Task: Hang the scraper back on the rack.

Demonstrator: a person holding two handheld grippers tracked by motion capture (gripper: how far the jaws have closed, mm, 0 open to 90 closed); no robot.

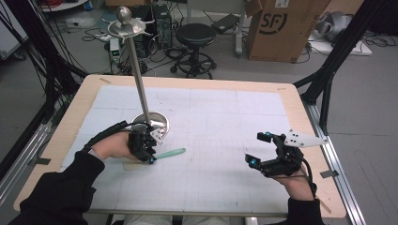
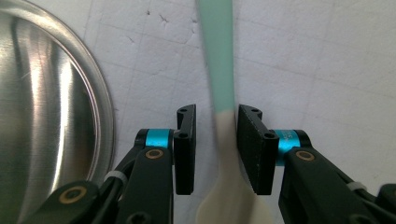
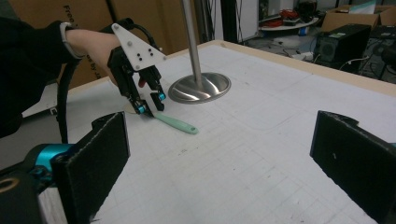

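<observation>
A spoon with a mint-green handle (image 1: 171, 152) (image 2: 217, 56) (image 3: 177, 124) and a cream bowl lies flat on the white gridded mat. My left gripper (image 1: 151, 157) (image 2: 215, 114) (image 3: 150, 105) is down at the mat, open, its jaws standing on either side of the spoon where green meets cream. The right jaw is close to the spoon and a small gap shows at the left jaw. Over the mat's right side my right gripper (image 1: 255, 148) (image 3: 219, 135) is wide open and holds nothing.
A steel stand has its round base (image 1: 157, 121) (image 2: 42, 107) (image 3: 205, 86) just beyond the left gripper, with a tall pole (image 1: 138, 75) leaning up to a disc and ball on top. The table's wooden rim (image 1: 300, 117) frames the mat. A stool and boxes stand behind.
</observation>
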